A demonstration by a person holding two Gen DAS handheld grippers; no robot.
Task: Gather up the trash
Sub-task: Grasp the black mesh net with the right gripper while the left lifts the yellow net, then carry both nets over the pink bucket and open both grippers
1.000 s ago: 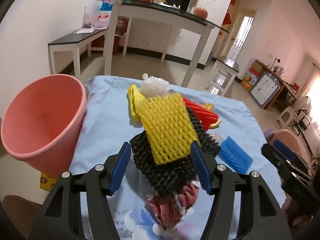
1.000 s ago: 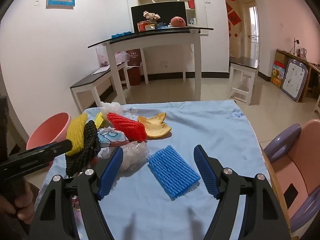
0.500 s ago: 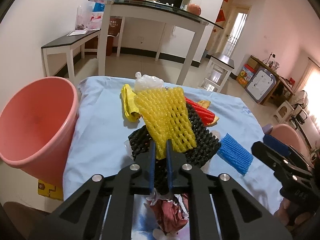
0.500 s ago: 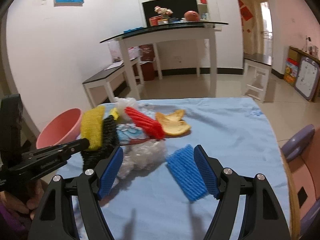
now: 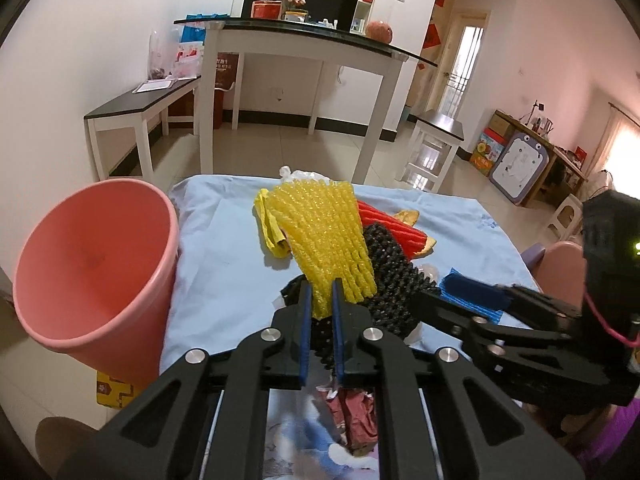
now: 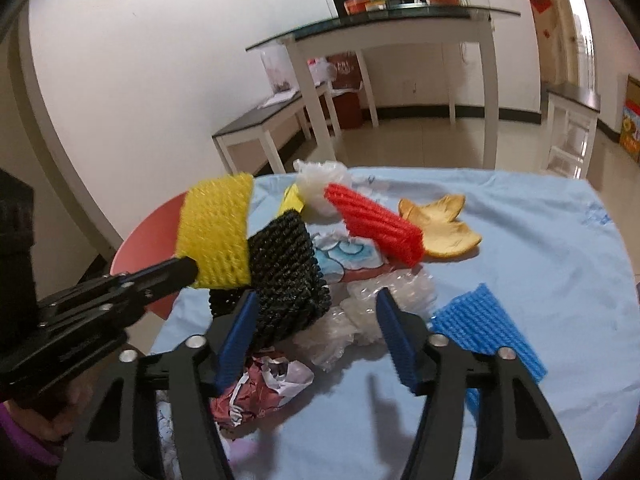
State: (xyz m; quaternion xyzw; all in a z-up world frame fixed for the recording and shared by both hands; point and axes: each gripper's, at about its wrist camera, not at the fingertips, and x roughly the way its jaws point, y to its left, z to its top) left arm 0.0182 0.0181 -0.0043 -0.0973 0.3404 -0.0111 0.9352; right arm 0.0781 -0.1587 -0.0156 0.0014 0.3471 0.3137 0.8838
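A: Left gripper [image 5: 320,312] clamped on yellow net [image 5: 322,240], lifted off the table [image 6: 540,280]. Black net [image 6: 284,276] is touching it and may drag along or drop short of the bin [image 5: 92,268], which sits just left.

B: Right gripper [image 6: 316,324]?

A: Spread wide, holding nothing, over clear wrap [image 6: 360,320]; could snag black net.

B: Count, near to far?

A: One crumpled wrapper [image 6: 256,388], one clear wrap, one black net, one blue net [image 6: 484,324], one yellow net, one red net [image 6: 376,224], one peel [image 6: 444,228], one white bag [image 6: 320,180].
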